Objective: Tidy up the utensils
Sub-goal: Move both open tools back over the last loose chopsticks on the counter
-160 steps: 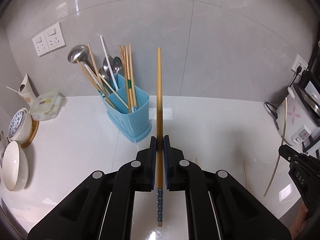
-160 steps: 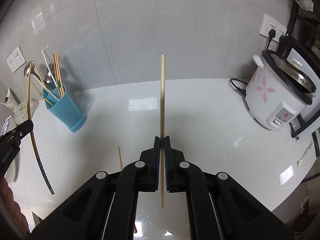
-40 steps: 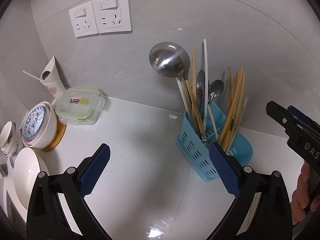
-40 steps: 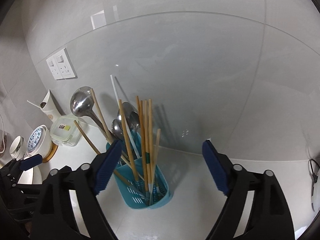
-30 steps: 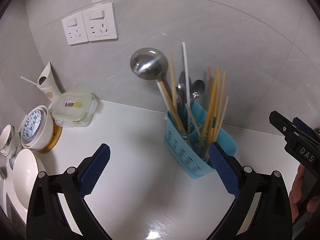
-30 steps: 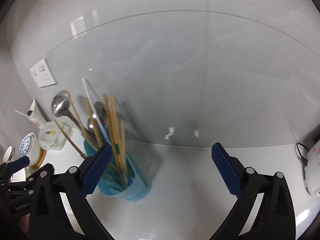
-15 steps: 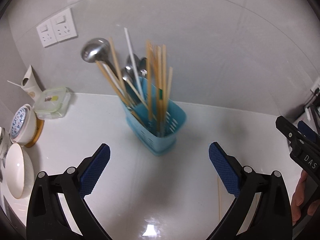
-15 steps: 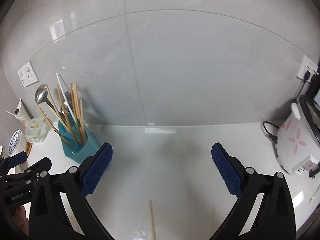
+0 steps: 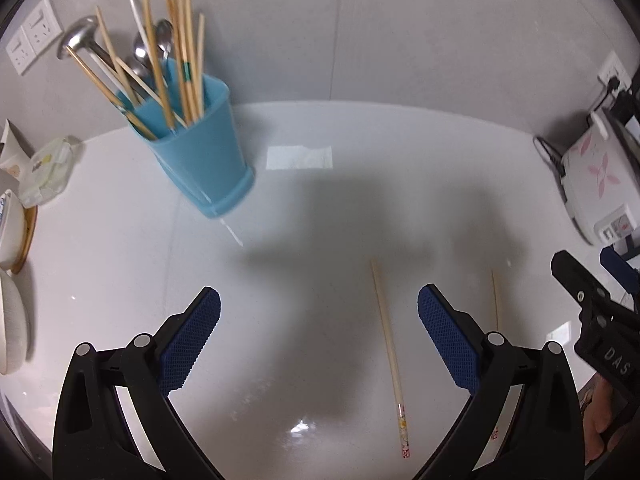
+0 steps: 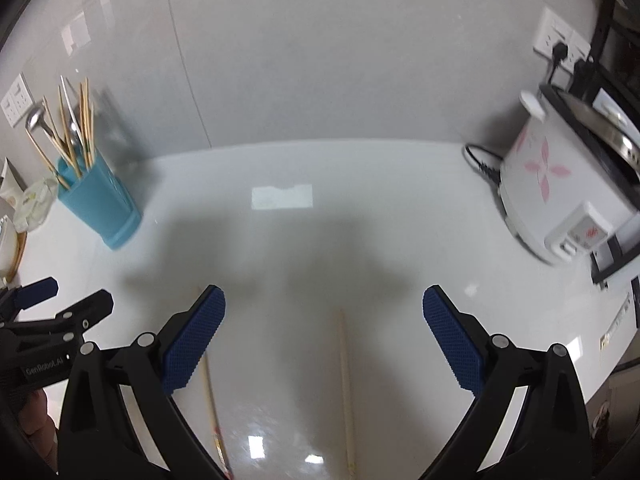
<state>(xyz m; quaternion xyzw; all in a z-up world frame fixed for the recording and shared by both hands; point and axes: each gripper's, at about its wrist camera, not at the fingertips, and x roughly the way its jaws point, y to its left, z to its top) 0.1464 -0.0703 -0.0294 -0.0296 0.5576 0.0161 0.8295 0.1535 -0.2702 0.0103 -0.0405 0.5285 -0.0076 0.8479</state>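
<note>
The middle of the desk (image 10: 280, 240) lies bare and open to passage. A blue utensil holder (image 9: 200, 152) stands back left, a rice cooker (image 10: 560, 184) back right, bowls (image 9: 12, 312) along the left edge. Two chopsticks (image 9: 390, 352) lie flat in front.

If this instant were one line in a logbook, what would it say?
left gripper: jaws open, empty | right gripper: jaws open, empty | two chopsticks lying loose on counter | blue utensil holder upright, full
</note>
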